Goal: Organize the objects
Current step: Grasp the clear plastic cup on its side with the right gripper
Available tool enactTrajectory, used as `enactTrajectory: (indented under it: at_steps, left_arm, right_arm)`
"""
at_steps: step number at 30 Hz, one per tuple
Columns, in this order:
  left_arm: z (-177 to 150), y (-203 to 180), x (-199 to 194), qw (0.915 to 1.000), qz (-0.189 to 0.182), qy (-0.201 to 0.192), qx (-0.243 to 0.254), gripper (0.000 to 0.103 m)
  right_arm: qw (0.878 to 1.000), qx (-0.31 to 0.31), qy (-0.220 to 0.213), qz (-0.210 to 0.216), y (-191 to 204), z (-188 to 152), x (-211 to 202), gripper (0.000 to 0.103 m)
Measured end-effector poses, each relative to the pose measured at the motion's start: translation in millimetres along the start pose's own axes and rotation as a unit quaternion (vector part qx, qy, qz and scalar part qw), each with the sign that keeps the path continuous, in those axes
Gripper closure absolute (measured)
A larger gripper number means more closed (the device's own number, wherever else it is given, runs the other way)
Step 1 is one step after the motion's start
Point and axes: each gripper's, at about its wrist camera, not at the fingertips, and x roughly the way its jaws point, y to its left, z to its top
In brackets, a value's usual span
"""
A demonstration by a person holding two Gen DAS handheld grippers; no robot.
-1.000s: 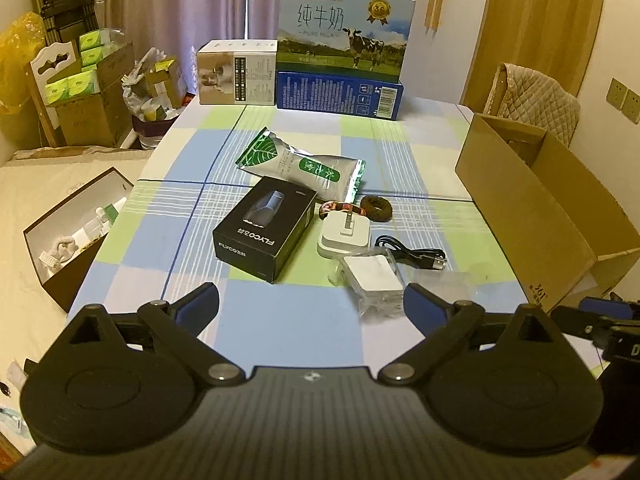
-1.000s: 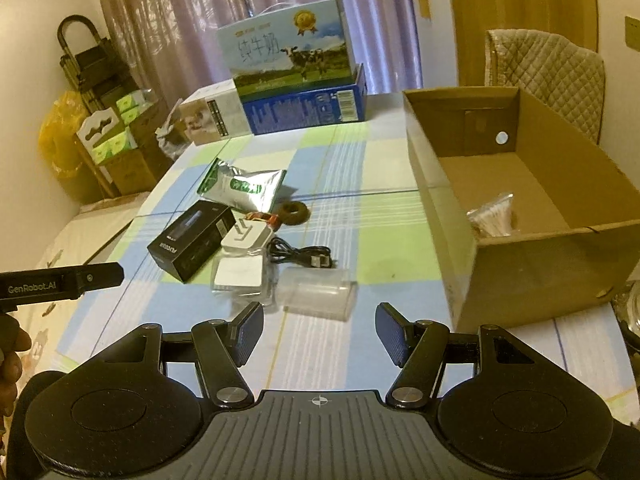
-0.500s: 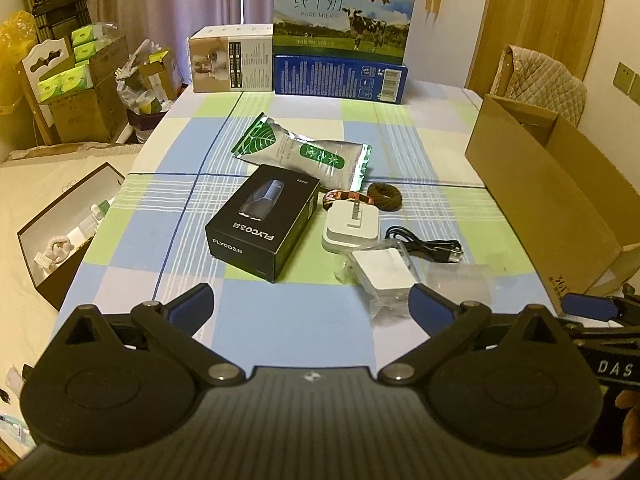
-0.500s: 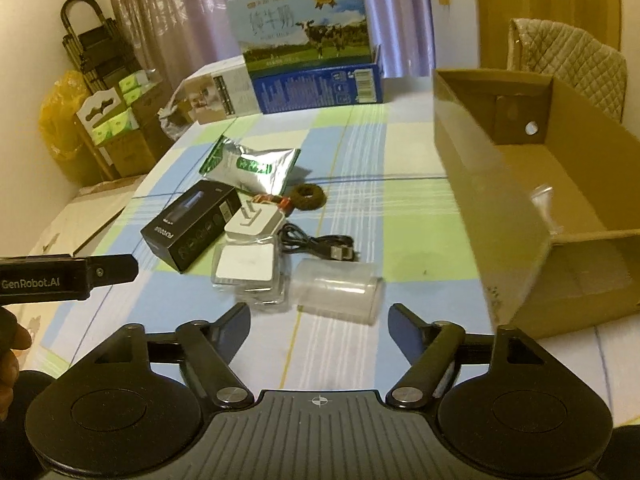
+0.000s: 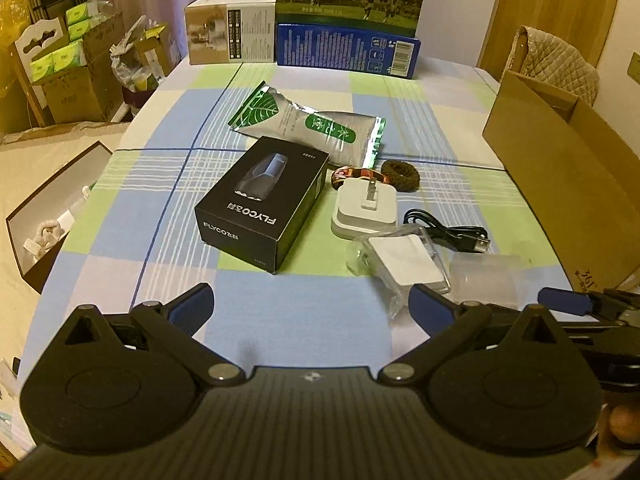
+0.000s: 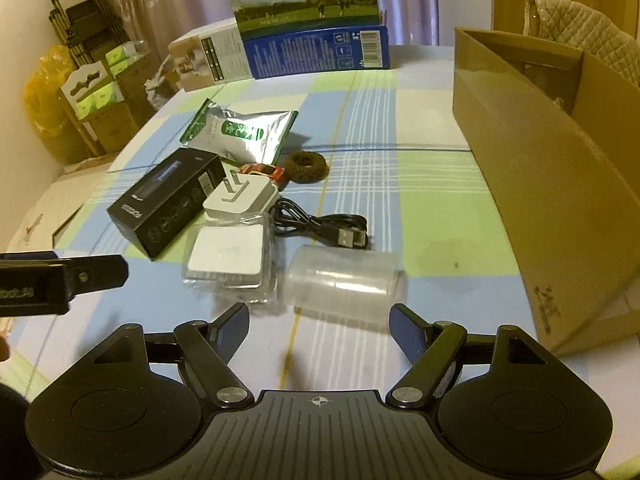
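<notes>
Left wrist view first: the left gripper (image 5: 310, 312) hangs low over the blue, green and white checked tablecloth (image 5: 120, 280), jaws spread wide with nothing between them; at twelve o'clock from it lies the black rectangular FLYCO carton (image 5: 262, 208), flat on the cloth; behind that, the silver and green foil pouch (image 5: 308, 128); at one o'clock sits the white plug adapter (image 5: 365, 212), prongs up, with a dark brown fuzzy hair ring (image 5: 400, 175) and a small red and orange patterned band (image 5: 348, 174) just behind it; the coiled black USB cable (image 5: 448, 234) lies beside the adapter; nearer in, a white square pad in a clear plastic wrapper (image 5: 404, 260), and a clear plastic cylinder (image 5: 486, 280) on its side just to the right; the open brown cardboard box (image 5: 560, 184) stands at two o'clock; a blue milk carton with a cow picture (image 5: 348, 16) and a beige printed box (image 5: 230, 32) stand at the far edge.

Over to the right wrist view: the right gripper (image 6: 320, 326) is parted wide too, empty, over the cloth (image 6: 420, 152); the clear cylinder (image 6: 340, 280) lies dead ahead at twelve, just beyond the fingertips and apart from them; the wrapped white pad (image 6: 228, 260) sits at eleven, touching the adapter (image 6: 240, 200); the cable (image 6: 320, 226) lies just behind the cylinder; the black carton (image 6: 168, 204) is at ten; the cardboard box (image 6: 540, 184) fills two o'clock; the tip of the left gripper (image 6: 96, 274) pokes in at nine.
</notes>
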Motion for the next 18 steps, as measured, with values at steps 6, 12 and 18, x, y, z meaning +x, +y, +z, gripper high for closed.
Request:
enactTrajectory:
  at_steps: [6,12,18]
  left_arm:
    - [4.1,3.3,9.6,1.0,-0.003,0.002,-0.006,0.001]
    - [7.2,5.8,15.1,0.9999,-0.006,0.002,-0.01,0.001]
    - [5.8,7.0,19.9,0.9998,-0.013,0.008,-0.015,0.001]
  right_arm:
    - [1.0,-0.006,-0.003,-0.022,0.4,8.5,26.1,0.028]
    - [0.999,-0.03,0.004,-0.037,-0.2,12.9,41.0,0.028]
    - [0.995,-0.092,0.0,-0.034,1.0,9.5,45.4,0.028]
